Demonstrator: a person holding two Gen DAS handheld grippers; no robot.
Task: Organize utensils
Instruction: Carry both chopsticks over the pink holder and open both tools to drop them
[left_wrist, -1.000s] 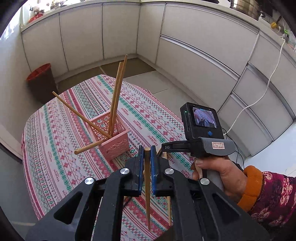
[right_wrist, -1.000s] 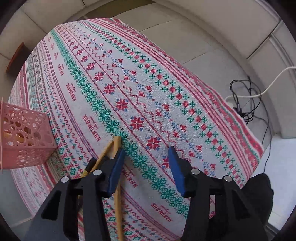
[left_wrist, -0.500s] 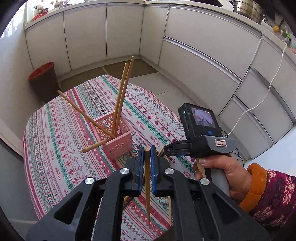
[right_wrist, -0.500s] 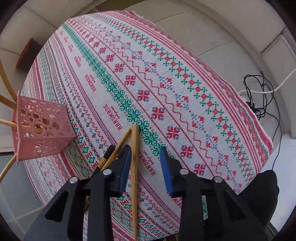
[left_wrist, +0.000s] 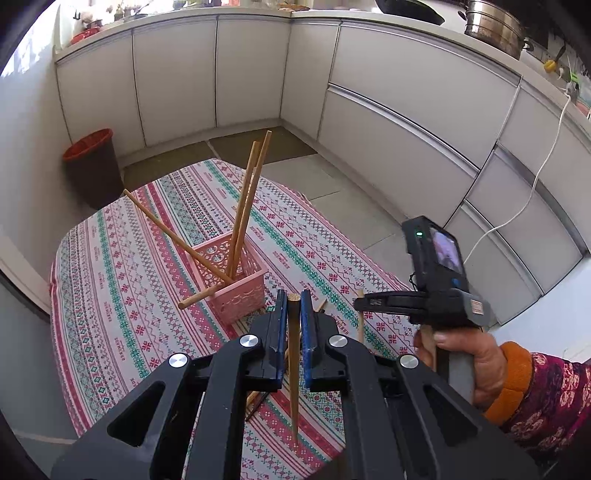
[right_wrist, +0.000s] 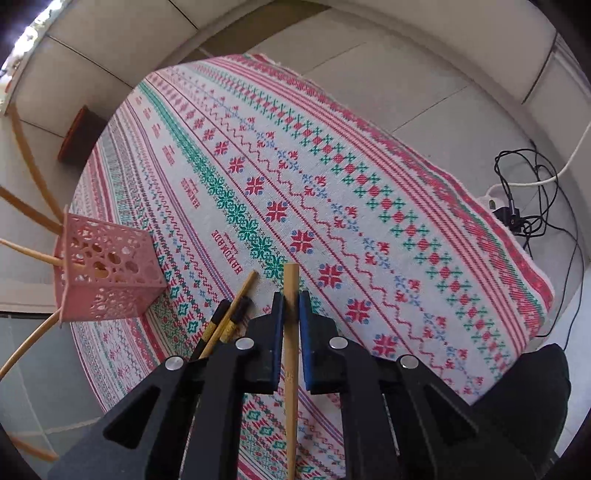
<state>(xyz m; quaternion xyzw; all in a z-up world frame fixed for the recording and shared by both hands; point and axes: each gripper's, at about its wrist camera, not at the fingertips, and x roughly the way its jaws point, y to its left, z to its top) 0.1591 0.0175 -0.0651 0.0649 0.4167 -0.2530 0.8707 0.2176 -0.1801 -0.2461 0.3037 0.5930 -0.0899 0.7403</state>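
A pink perforated basket (left_wrist: 236, 280) stands on the patterned tablecloth (left_wrist: 129, 280) and holds several wooden chopsticks (left_wrist: 243, 206) sticking up and out. It also shows at the left of the right wrist view (right_wrist: 107, 273). My left gripper (left_wrist: 294, 306) is shut on a wooden chopstick (left_wrist: 294, 365), held above the cloth just in front of the basket. My right gripper (right_wrist: 291, 306) is shut on a wooden chopstick (right_wrist: 290, 354) low over the cloth. More chopsticks, one wooden (right_wrist: 236, 306) and some dark (right_wrist: 218, 317), lie on the cloth left of it.
The table edge (right_wrist: 509, 236) drops off to the right, with cables and a power strip (right_wrist: 513, 206) on the floor. A red-rimmed bin (left_wrist: 94, 166) stands beyond the table's far corner. White cabinets (left_wrist: 388, 110) surround the room.
My right gripper has closed from wide open onto a wooden chopstick on the cloth. My left gripper has kept its chopstick and drawn back slightly from the basket.
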